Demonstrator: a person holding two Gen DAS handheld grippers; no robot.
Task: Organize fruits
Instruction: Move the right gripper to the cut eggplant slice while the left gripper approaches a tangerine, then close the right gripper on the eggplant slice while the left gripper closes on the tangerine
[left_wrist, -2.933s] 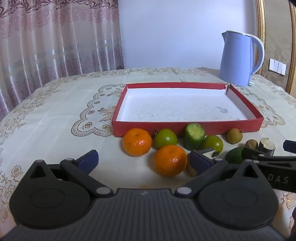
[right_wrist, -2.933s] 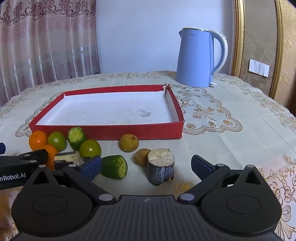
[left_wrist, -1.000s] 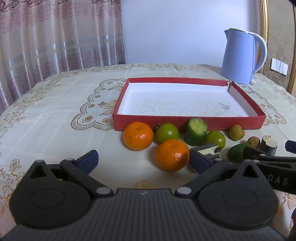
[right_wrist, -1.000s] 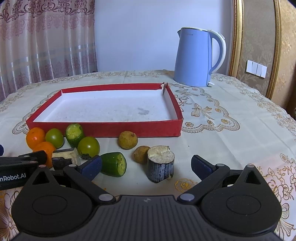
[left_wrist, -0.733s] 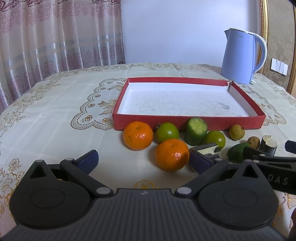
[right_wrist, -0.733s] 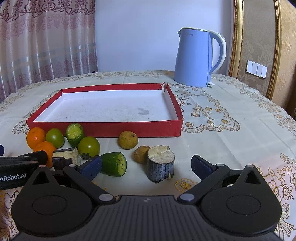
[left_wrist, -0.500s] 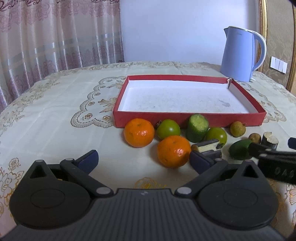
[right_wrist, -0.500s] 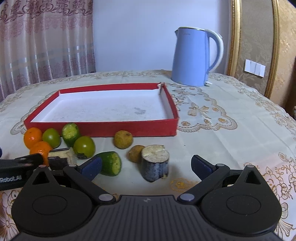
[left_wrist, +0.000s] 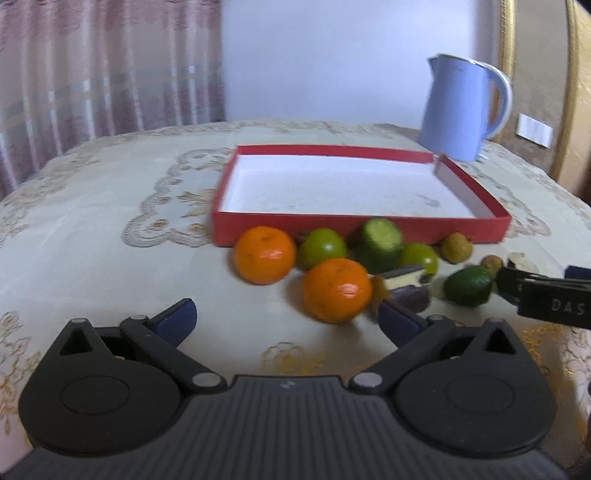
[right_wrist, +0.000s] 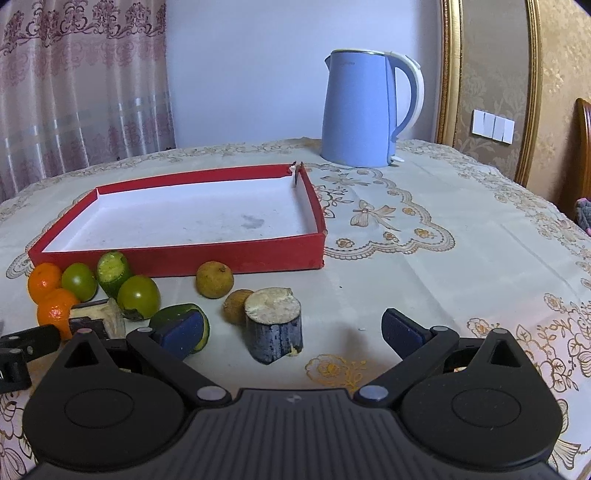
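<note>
Tablecloth (right_wrist: 424, 266): blue pad (right_wrist: 181, 334) half hides green fruit (right_wrist: 199, 314).

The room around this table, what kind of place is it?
Probably a home dining or living room: an embroidered tablecloth covers the table, a blue electric kettle stands on it, and patterned curtains hang behind.

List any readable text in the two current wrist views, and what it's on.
"DAS": white letters on the right gripper's black body, at the right edge of the left wrist view; cut off by the frame, so likely part of a longer word.
Kettle: a faint mark near the top rim, too small to read.
Left gripper body in the right wrist view: no legible lettering.
Red tray, fruit, wall switch: no text.
</note>
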